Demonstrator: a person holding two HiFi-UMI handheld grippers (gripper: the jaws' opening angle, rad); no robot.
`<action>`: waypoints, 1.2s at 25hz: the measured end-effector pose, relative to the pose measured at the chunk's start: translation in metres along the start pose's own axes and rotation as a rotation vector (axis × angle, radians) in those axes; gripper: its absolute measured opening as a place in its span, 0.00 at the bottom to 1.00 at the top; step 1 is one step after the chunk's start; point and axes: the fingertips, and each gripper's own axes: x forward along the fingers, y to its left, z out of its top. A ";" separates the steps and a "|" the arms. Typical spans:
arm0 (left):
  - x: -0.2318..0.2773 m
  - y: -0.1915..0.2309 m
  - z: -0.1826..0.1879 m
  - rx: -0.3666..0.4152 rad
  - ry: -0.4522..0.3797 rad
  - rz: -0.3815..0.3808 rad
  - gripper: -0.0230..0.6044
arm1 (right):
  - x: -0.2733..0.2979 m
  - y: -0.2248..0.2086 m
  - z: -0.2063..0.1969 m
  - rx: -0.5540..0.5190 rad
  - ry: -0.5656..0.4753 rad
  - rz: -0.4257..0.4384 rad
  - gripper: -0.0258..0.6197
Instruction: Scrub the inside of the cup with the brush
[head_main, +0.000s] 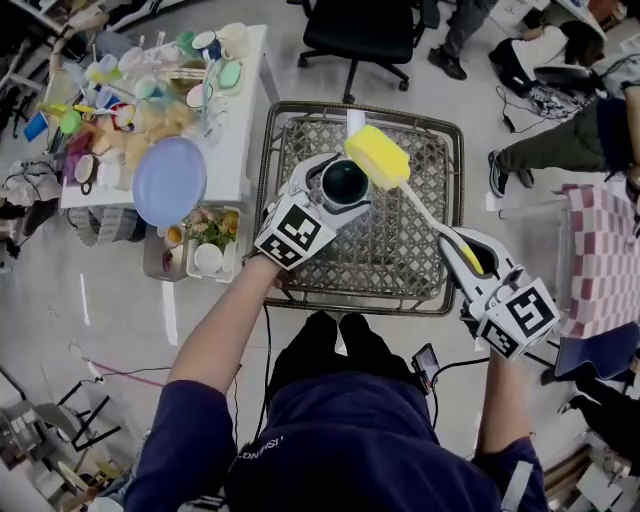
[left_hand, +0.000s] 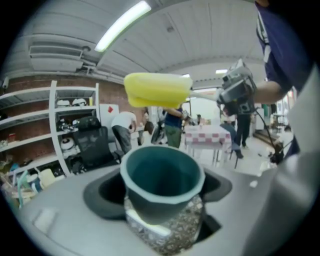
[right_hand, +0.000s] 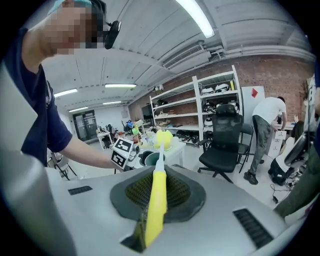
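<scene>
- Left gripper (head_main: 335, 200) was closed on the cup (head_main: 346, 182), one jaw on each side of the cup's lower body; in the left gripper view the pads pressed against the patterned grey part below the rim.
- Cup: dark teal inside with a paler teal rim. It was held off the surface, above the far half of the woven worktop (head_main: 400, 270), with its mouth open toward the head camera.
- Nothing could be seen inside the cup in either view that showed it.
- Right gripper (right_hand: 151, 222) was clamped on the near end of the brush (right_hand: 156, 197); the yellow grip ran out from between the jaws and narrowed to a thin white shaft.
- Yellow sponge head (head_main: 377, 157) sat above the cup's mouth and to its far right. In the left gripper view a clear gap showed between the sponge head (left_hand: 157, 90) and the rim, so they were not touching and the head was not inside.
- The two grippers were well apart, left over the middle of the woven worktop, right out past its near right corner.
- A white worktop (head_main: 245, 120) stood to the left, crowded with small cups and toys; a blue plate (head_main: 170, 180) lay at its near end.
- A black office chair (head_main: 365, 30) stood beyond the woven worktop.
</scene>
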 end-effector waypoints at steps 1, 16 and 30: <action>-0.004 0.004 0.007 0.007 -0.006 0.005 0.68 | -0.001 0.001 0.007 -0.015 -0.006 -0.002 0.09; -0.062 0.033 0.071 0.187 0.032 0.074 0.68 | -0.012 0.048 0.076 -0.347 0.053 -0.017 0.09; -0.078 0.048 0.073 0.375 0.206 0.118 0.68 | -0.014 0.058 0.098 -0.857 0.364 -0.109 0.09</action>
